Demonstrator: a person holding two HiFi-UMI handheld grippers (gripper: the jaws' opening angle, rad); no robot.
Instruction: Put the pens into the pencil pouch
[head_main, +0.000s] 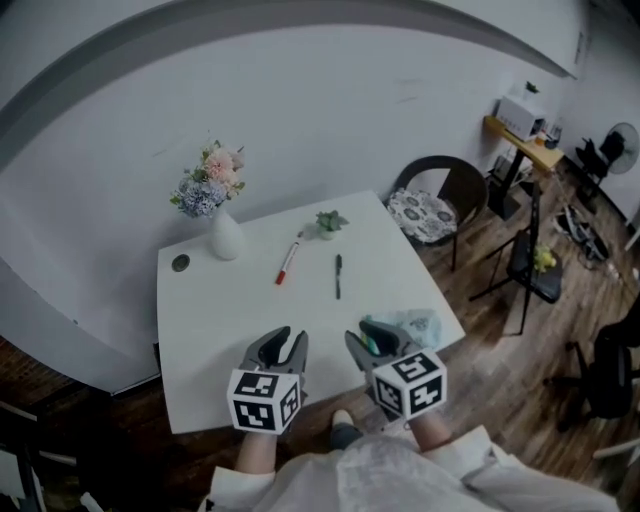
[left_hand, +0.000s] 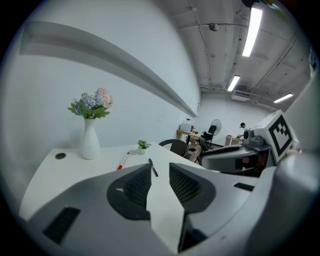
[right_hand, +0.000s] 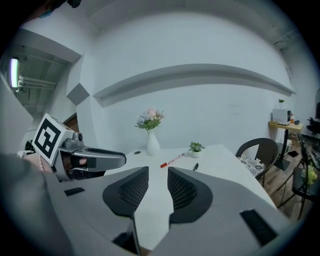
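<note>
While my left tool (head_main: 285, 341) and right tool (head_main: 365, 336) hover at the table's (head_main: 200, 330) near edge, jaws apart and empty, the red pen (head_main: 288, 262) and black pen (head_main: 338, 275) lie at its middle, the pencil pouch (head_main: 420, 322) near its right edge.

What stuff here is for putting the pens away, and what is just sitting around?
For the job: red pen, black pen, pouch.

Just sitting around: vase of flowers, little plant, chair.
</note>
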